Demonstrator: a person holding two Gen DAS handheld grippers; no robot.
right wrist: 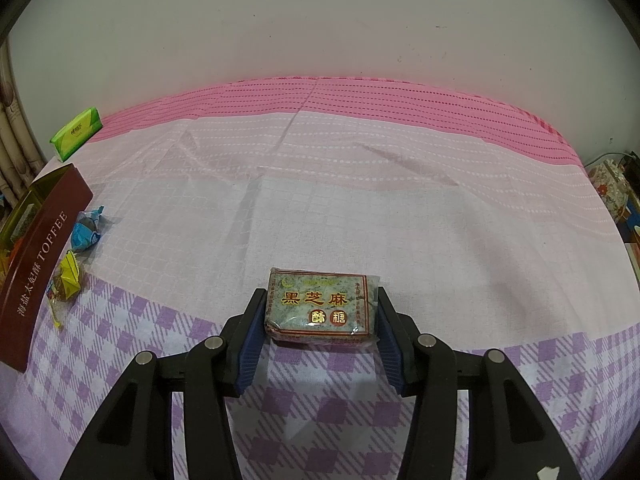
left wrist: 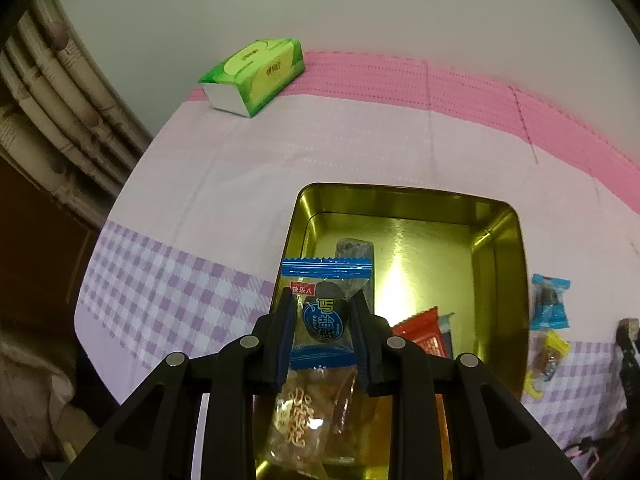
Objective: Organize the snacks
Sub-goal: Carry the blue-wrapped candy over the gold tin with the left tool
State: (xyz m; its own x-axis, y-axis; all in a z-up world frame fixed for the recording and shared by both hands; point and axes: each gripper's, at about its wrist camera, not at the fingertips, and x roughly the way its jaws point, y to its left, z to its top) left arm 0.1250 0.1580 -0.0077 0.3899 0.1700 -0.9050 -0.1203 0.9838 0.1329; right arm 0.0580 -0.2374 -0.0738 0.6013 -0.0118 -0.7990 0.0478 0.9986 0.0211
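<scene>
My left gripper (left wrist: 323,304) is shut on a blue-and-clear snack packet (left wrist: 322,316) and holds it over the near left part of the gold tin (left wrist: 500,248). Inside the tin lie a red packet (left wrist: 422,332), a clear packet (left wrist: 354,249) and a clear packet with orange print (left wrist: 300,428). My right gripper (right wrist: 320,300) is closed on a black sesame candy block (right wrist: 320,307) that rests on the cloth. The tin's brown outer side (right wrist: 38,264) shows at the left of the right wrist view.
A blue candy (left wrist: 550,302) (right wrist: 86,232) and a yellow candy (left wrist: 550,354) (right wrist: 66,276) lie on the cloth right of the tin. A green tissue pack (left wrist: 256,74) (right wrist: 76,138) sits at the far left by the wall. The checked tablecloth (right wrist: 360,208) covers the table.
</scene>
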